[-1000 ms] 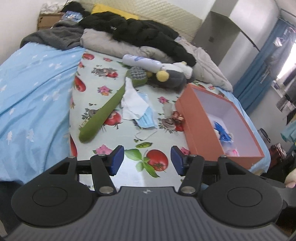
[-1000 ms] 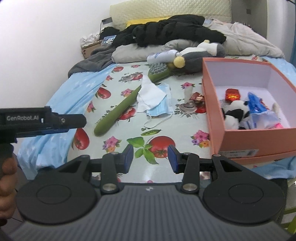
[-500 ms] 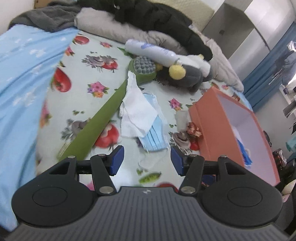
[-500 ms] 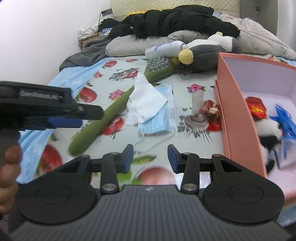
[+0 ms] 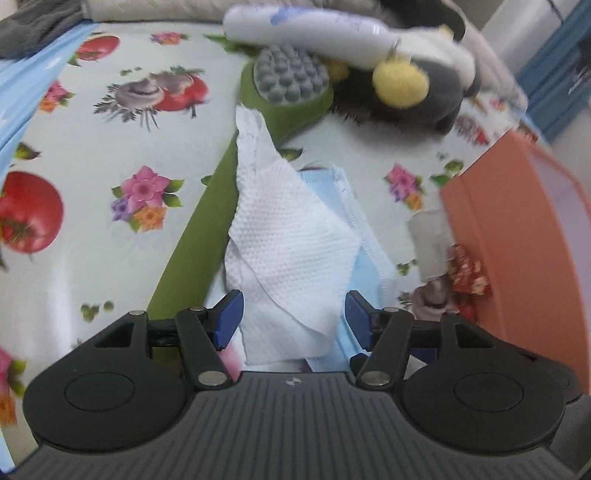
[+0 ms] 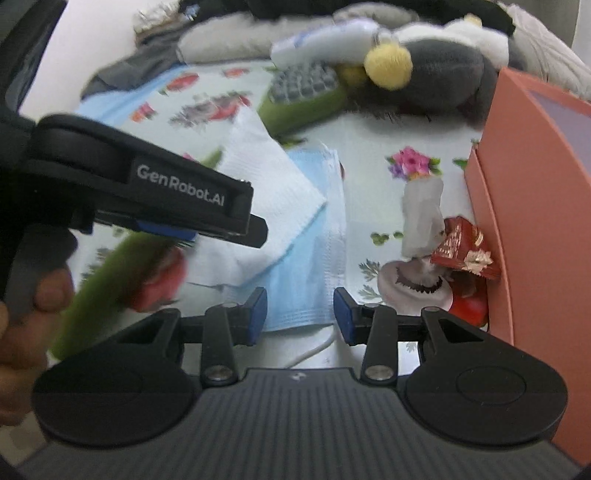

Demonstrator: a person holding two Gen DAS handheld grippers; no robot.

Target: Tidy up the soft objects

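Your left gripper (image 5: 291, 317) has just been opening, its jaws wide around the white tissue (image 5: 284, 236) without pressing it. Your right gripper (image 6: 298, 314), just been closing, hangs part open over the blue mask (image 6: 317, 236) on the bed (image 5: 92, 155).

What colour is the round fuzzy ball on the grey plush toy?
Yellow. The pompom on the grey plush toy shows best in the left wrist view.

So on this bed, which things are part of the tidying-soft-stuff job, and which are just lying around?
Part of the job:
- white tissue
- blue face mask
- plush toy
- orange box
- left gripper, open over the tissue
- right gripper, open over the mask

Just lying about:
- green massage brush
- white bottle
- red wrapped packet
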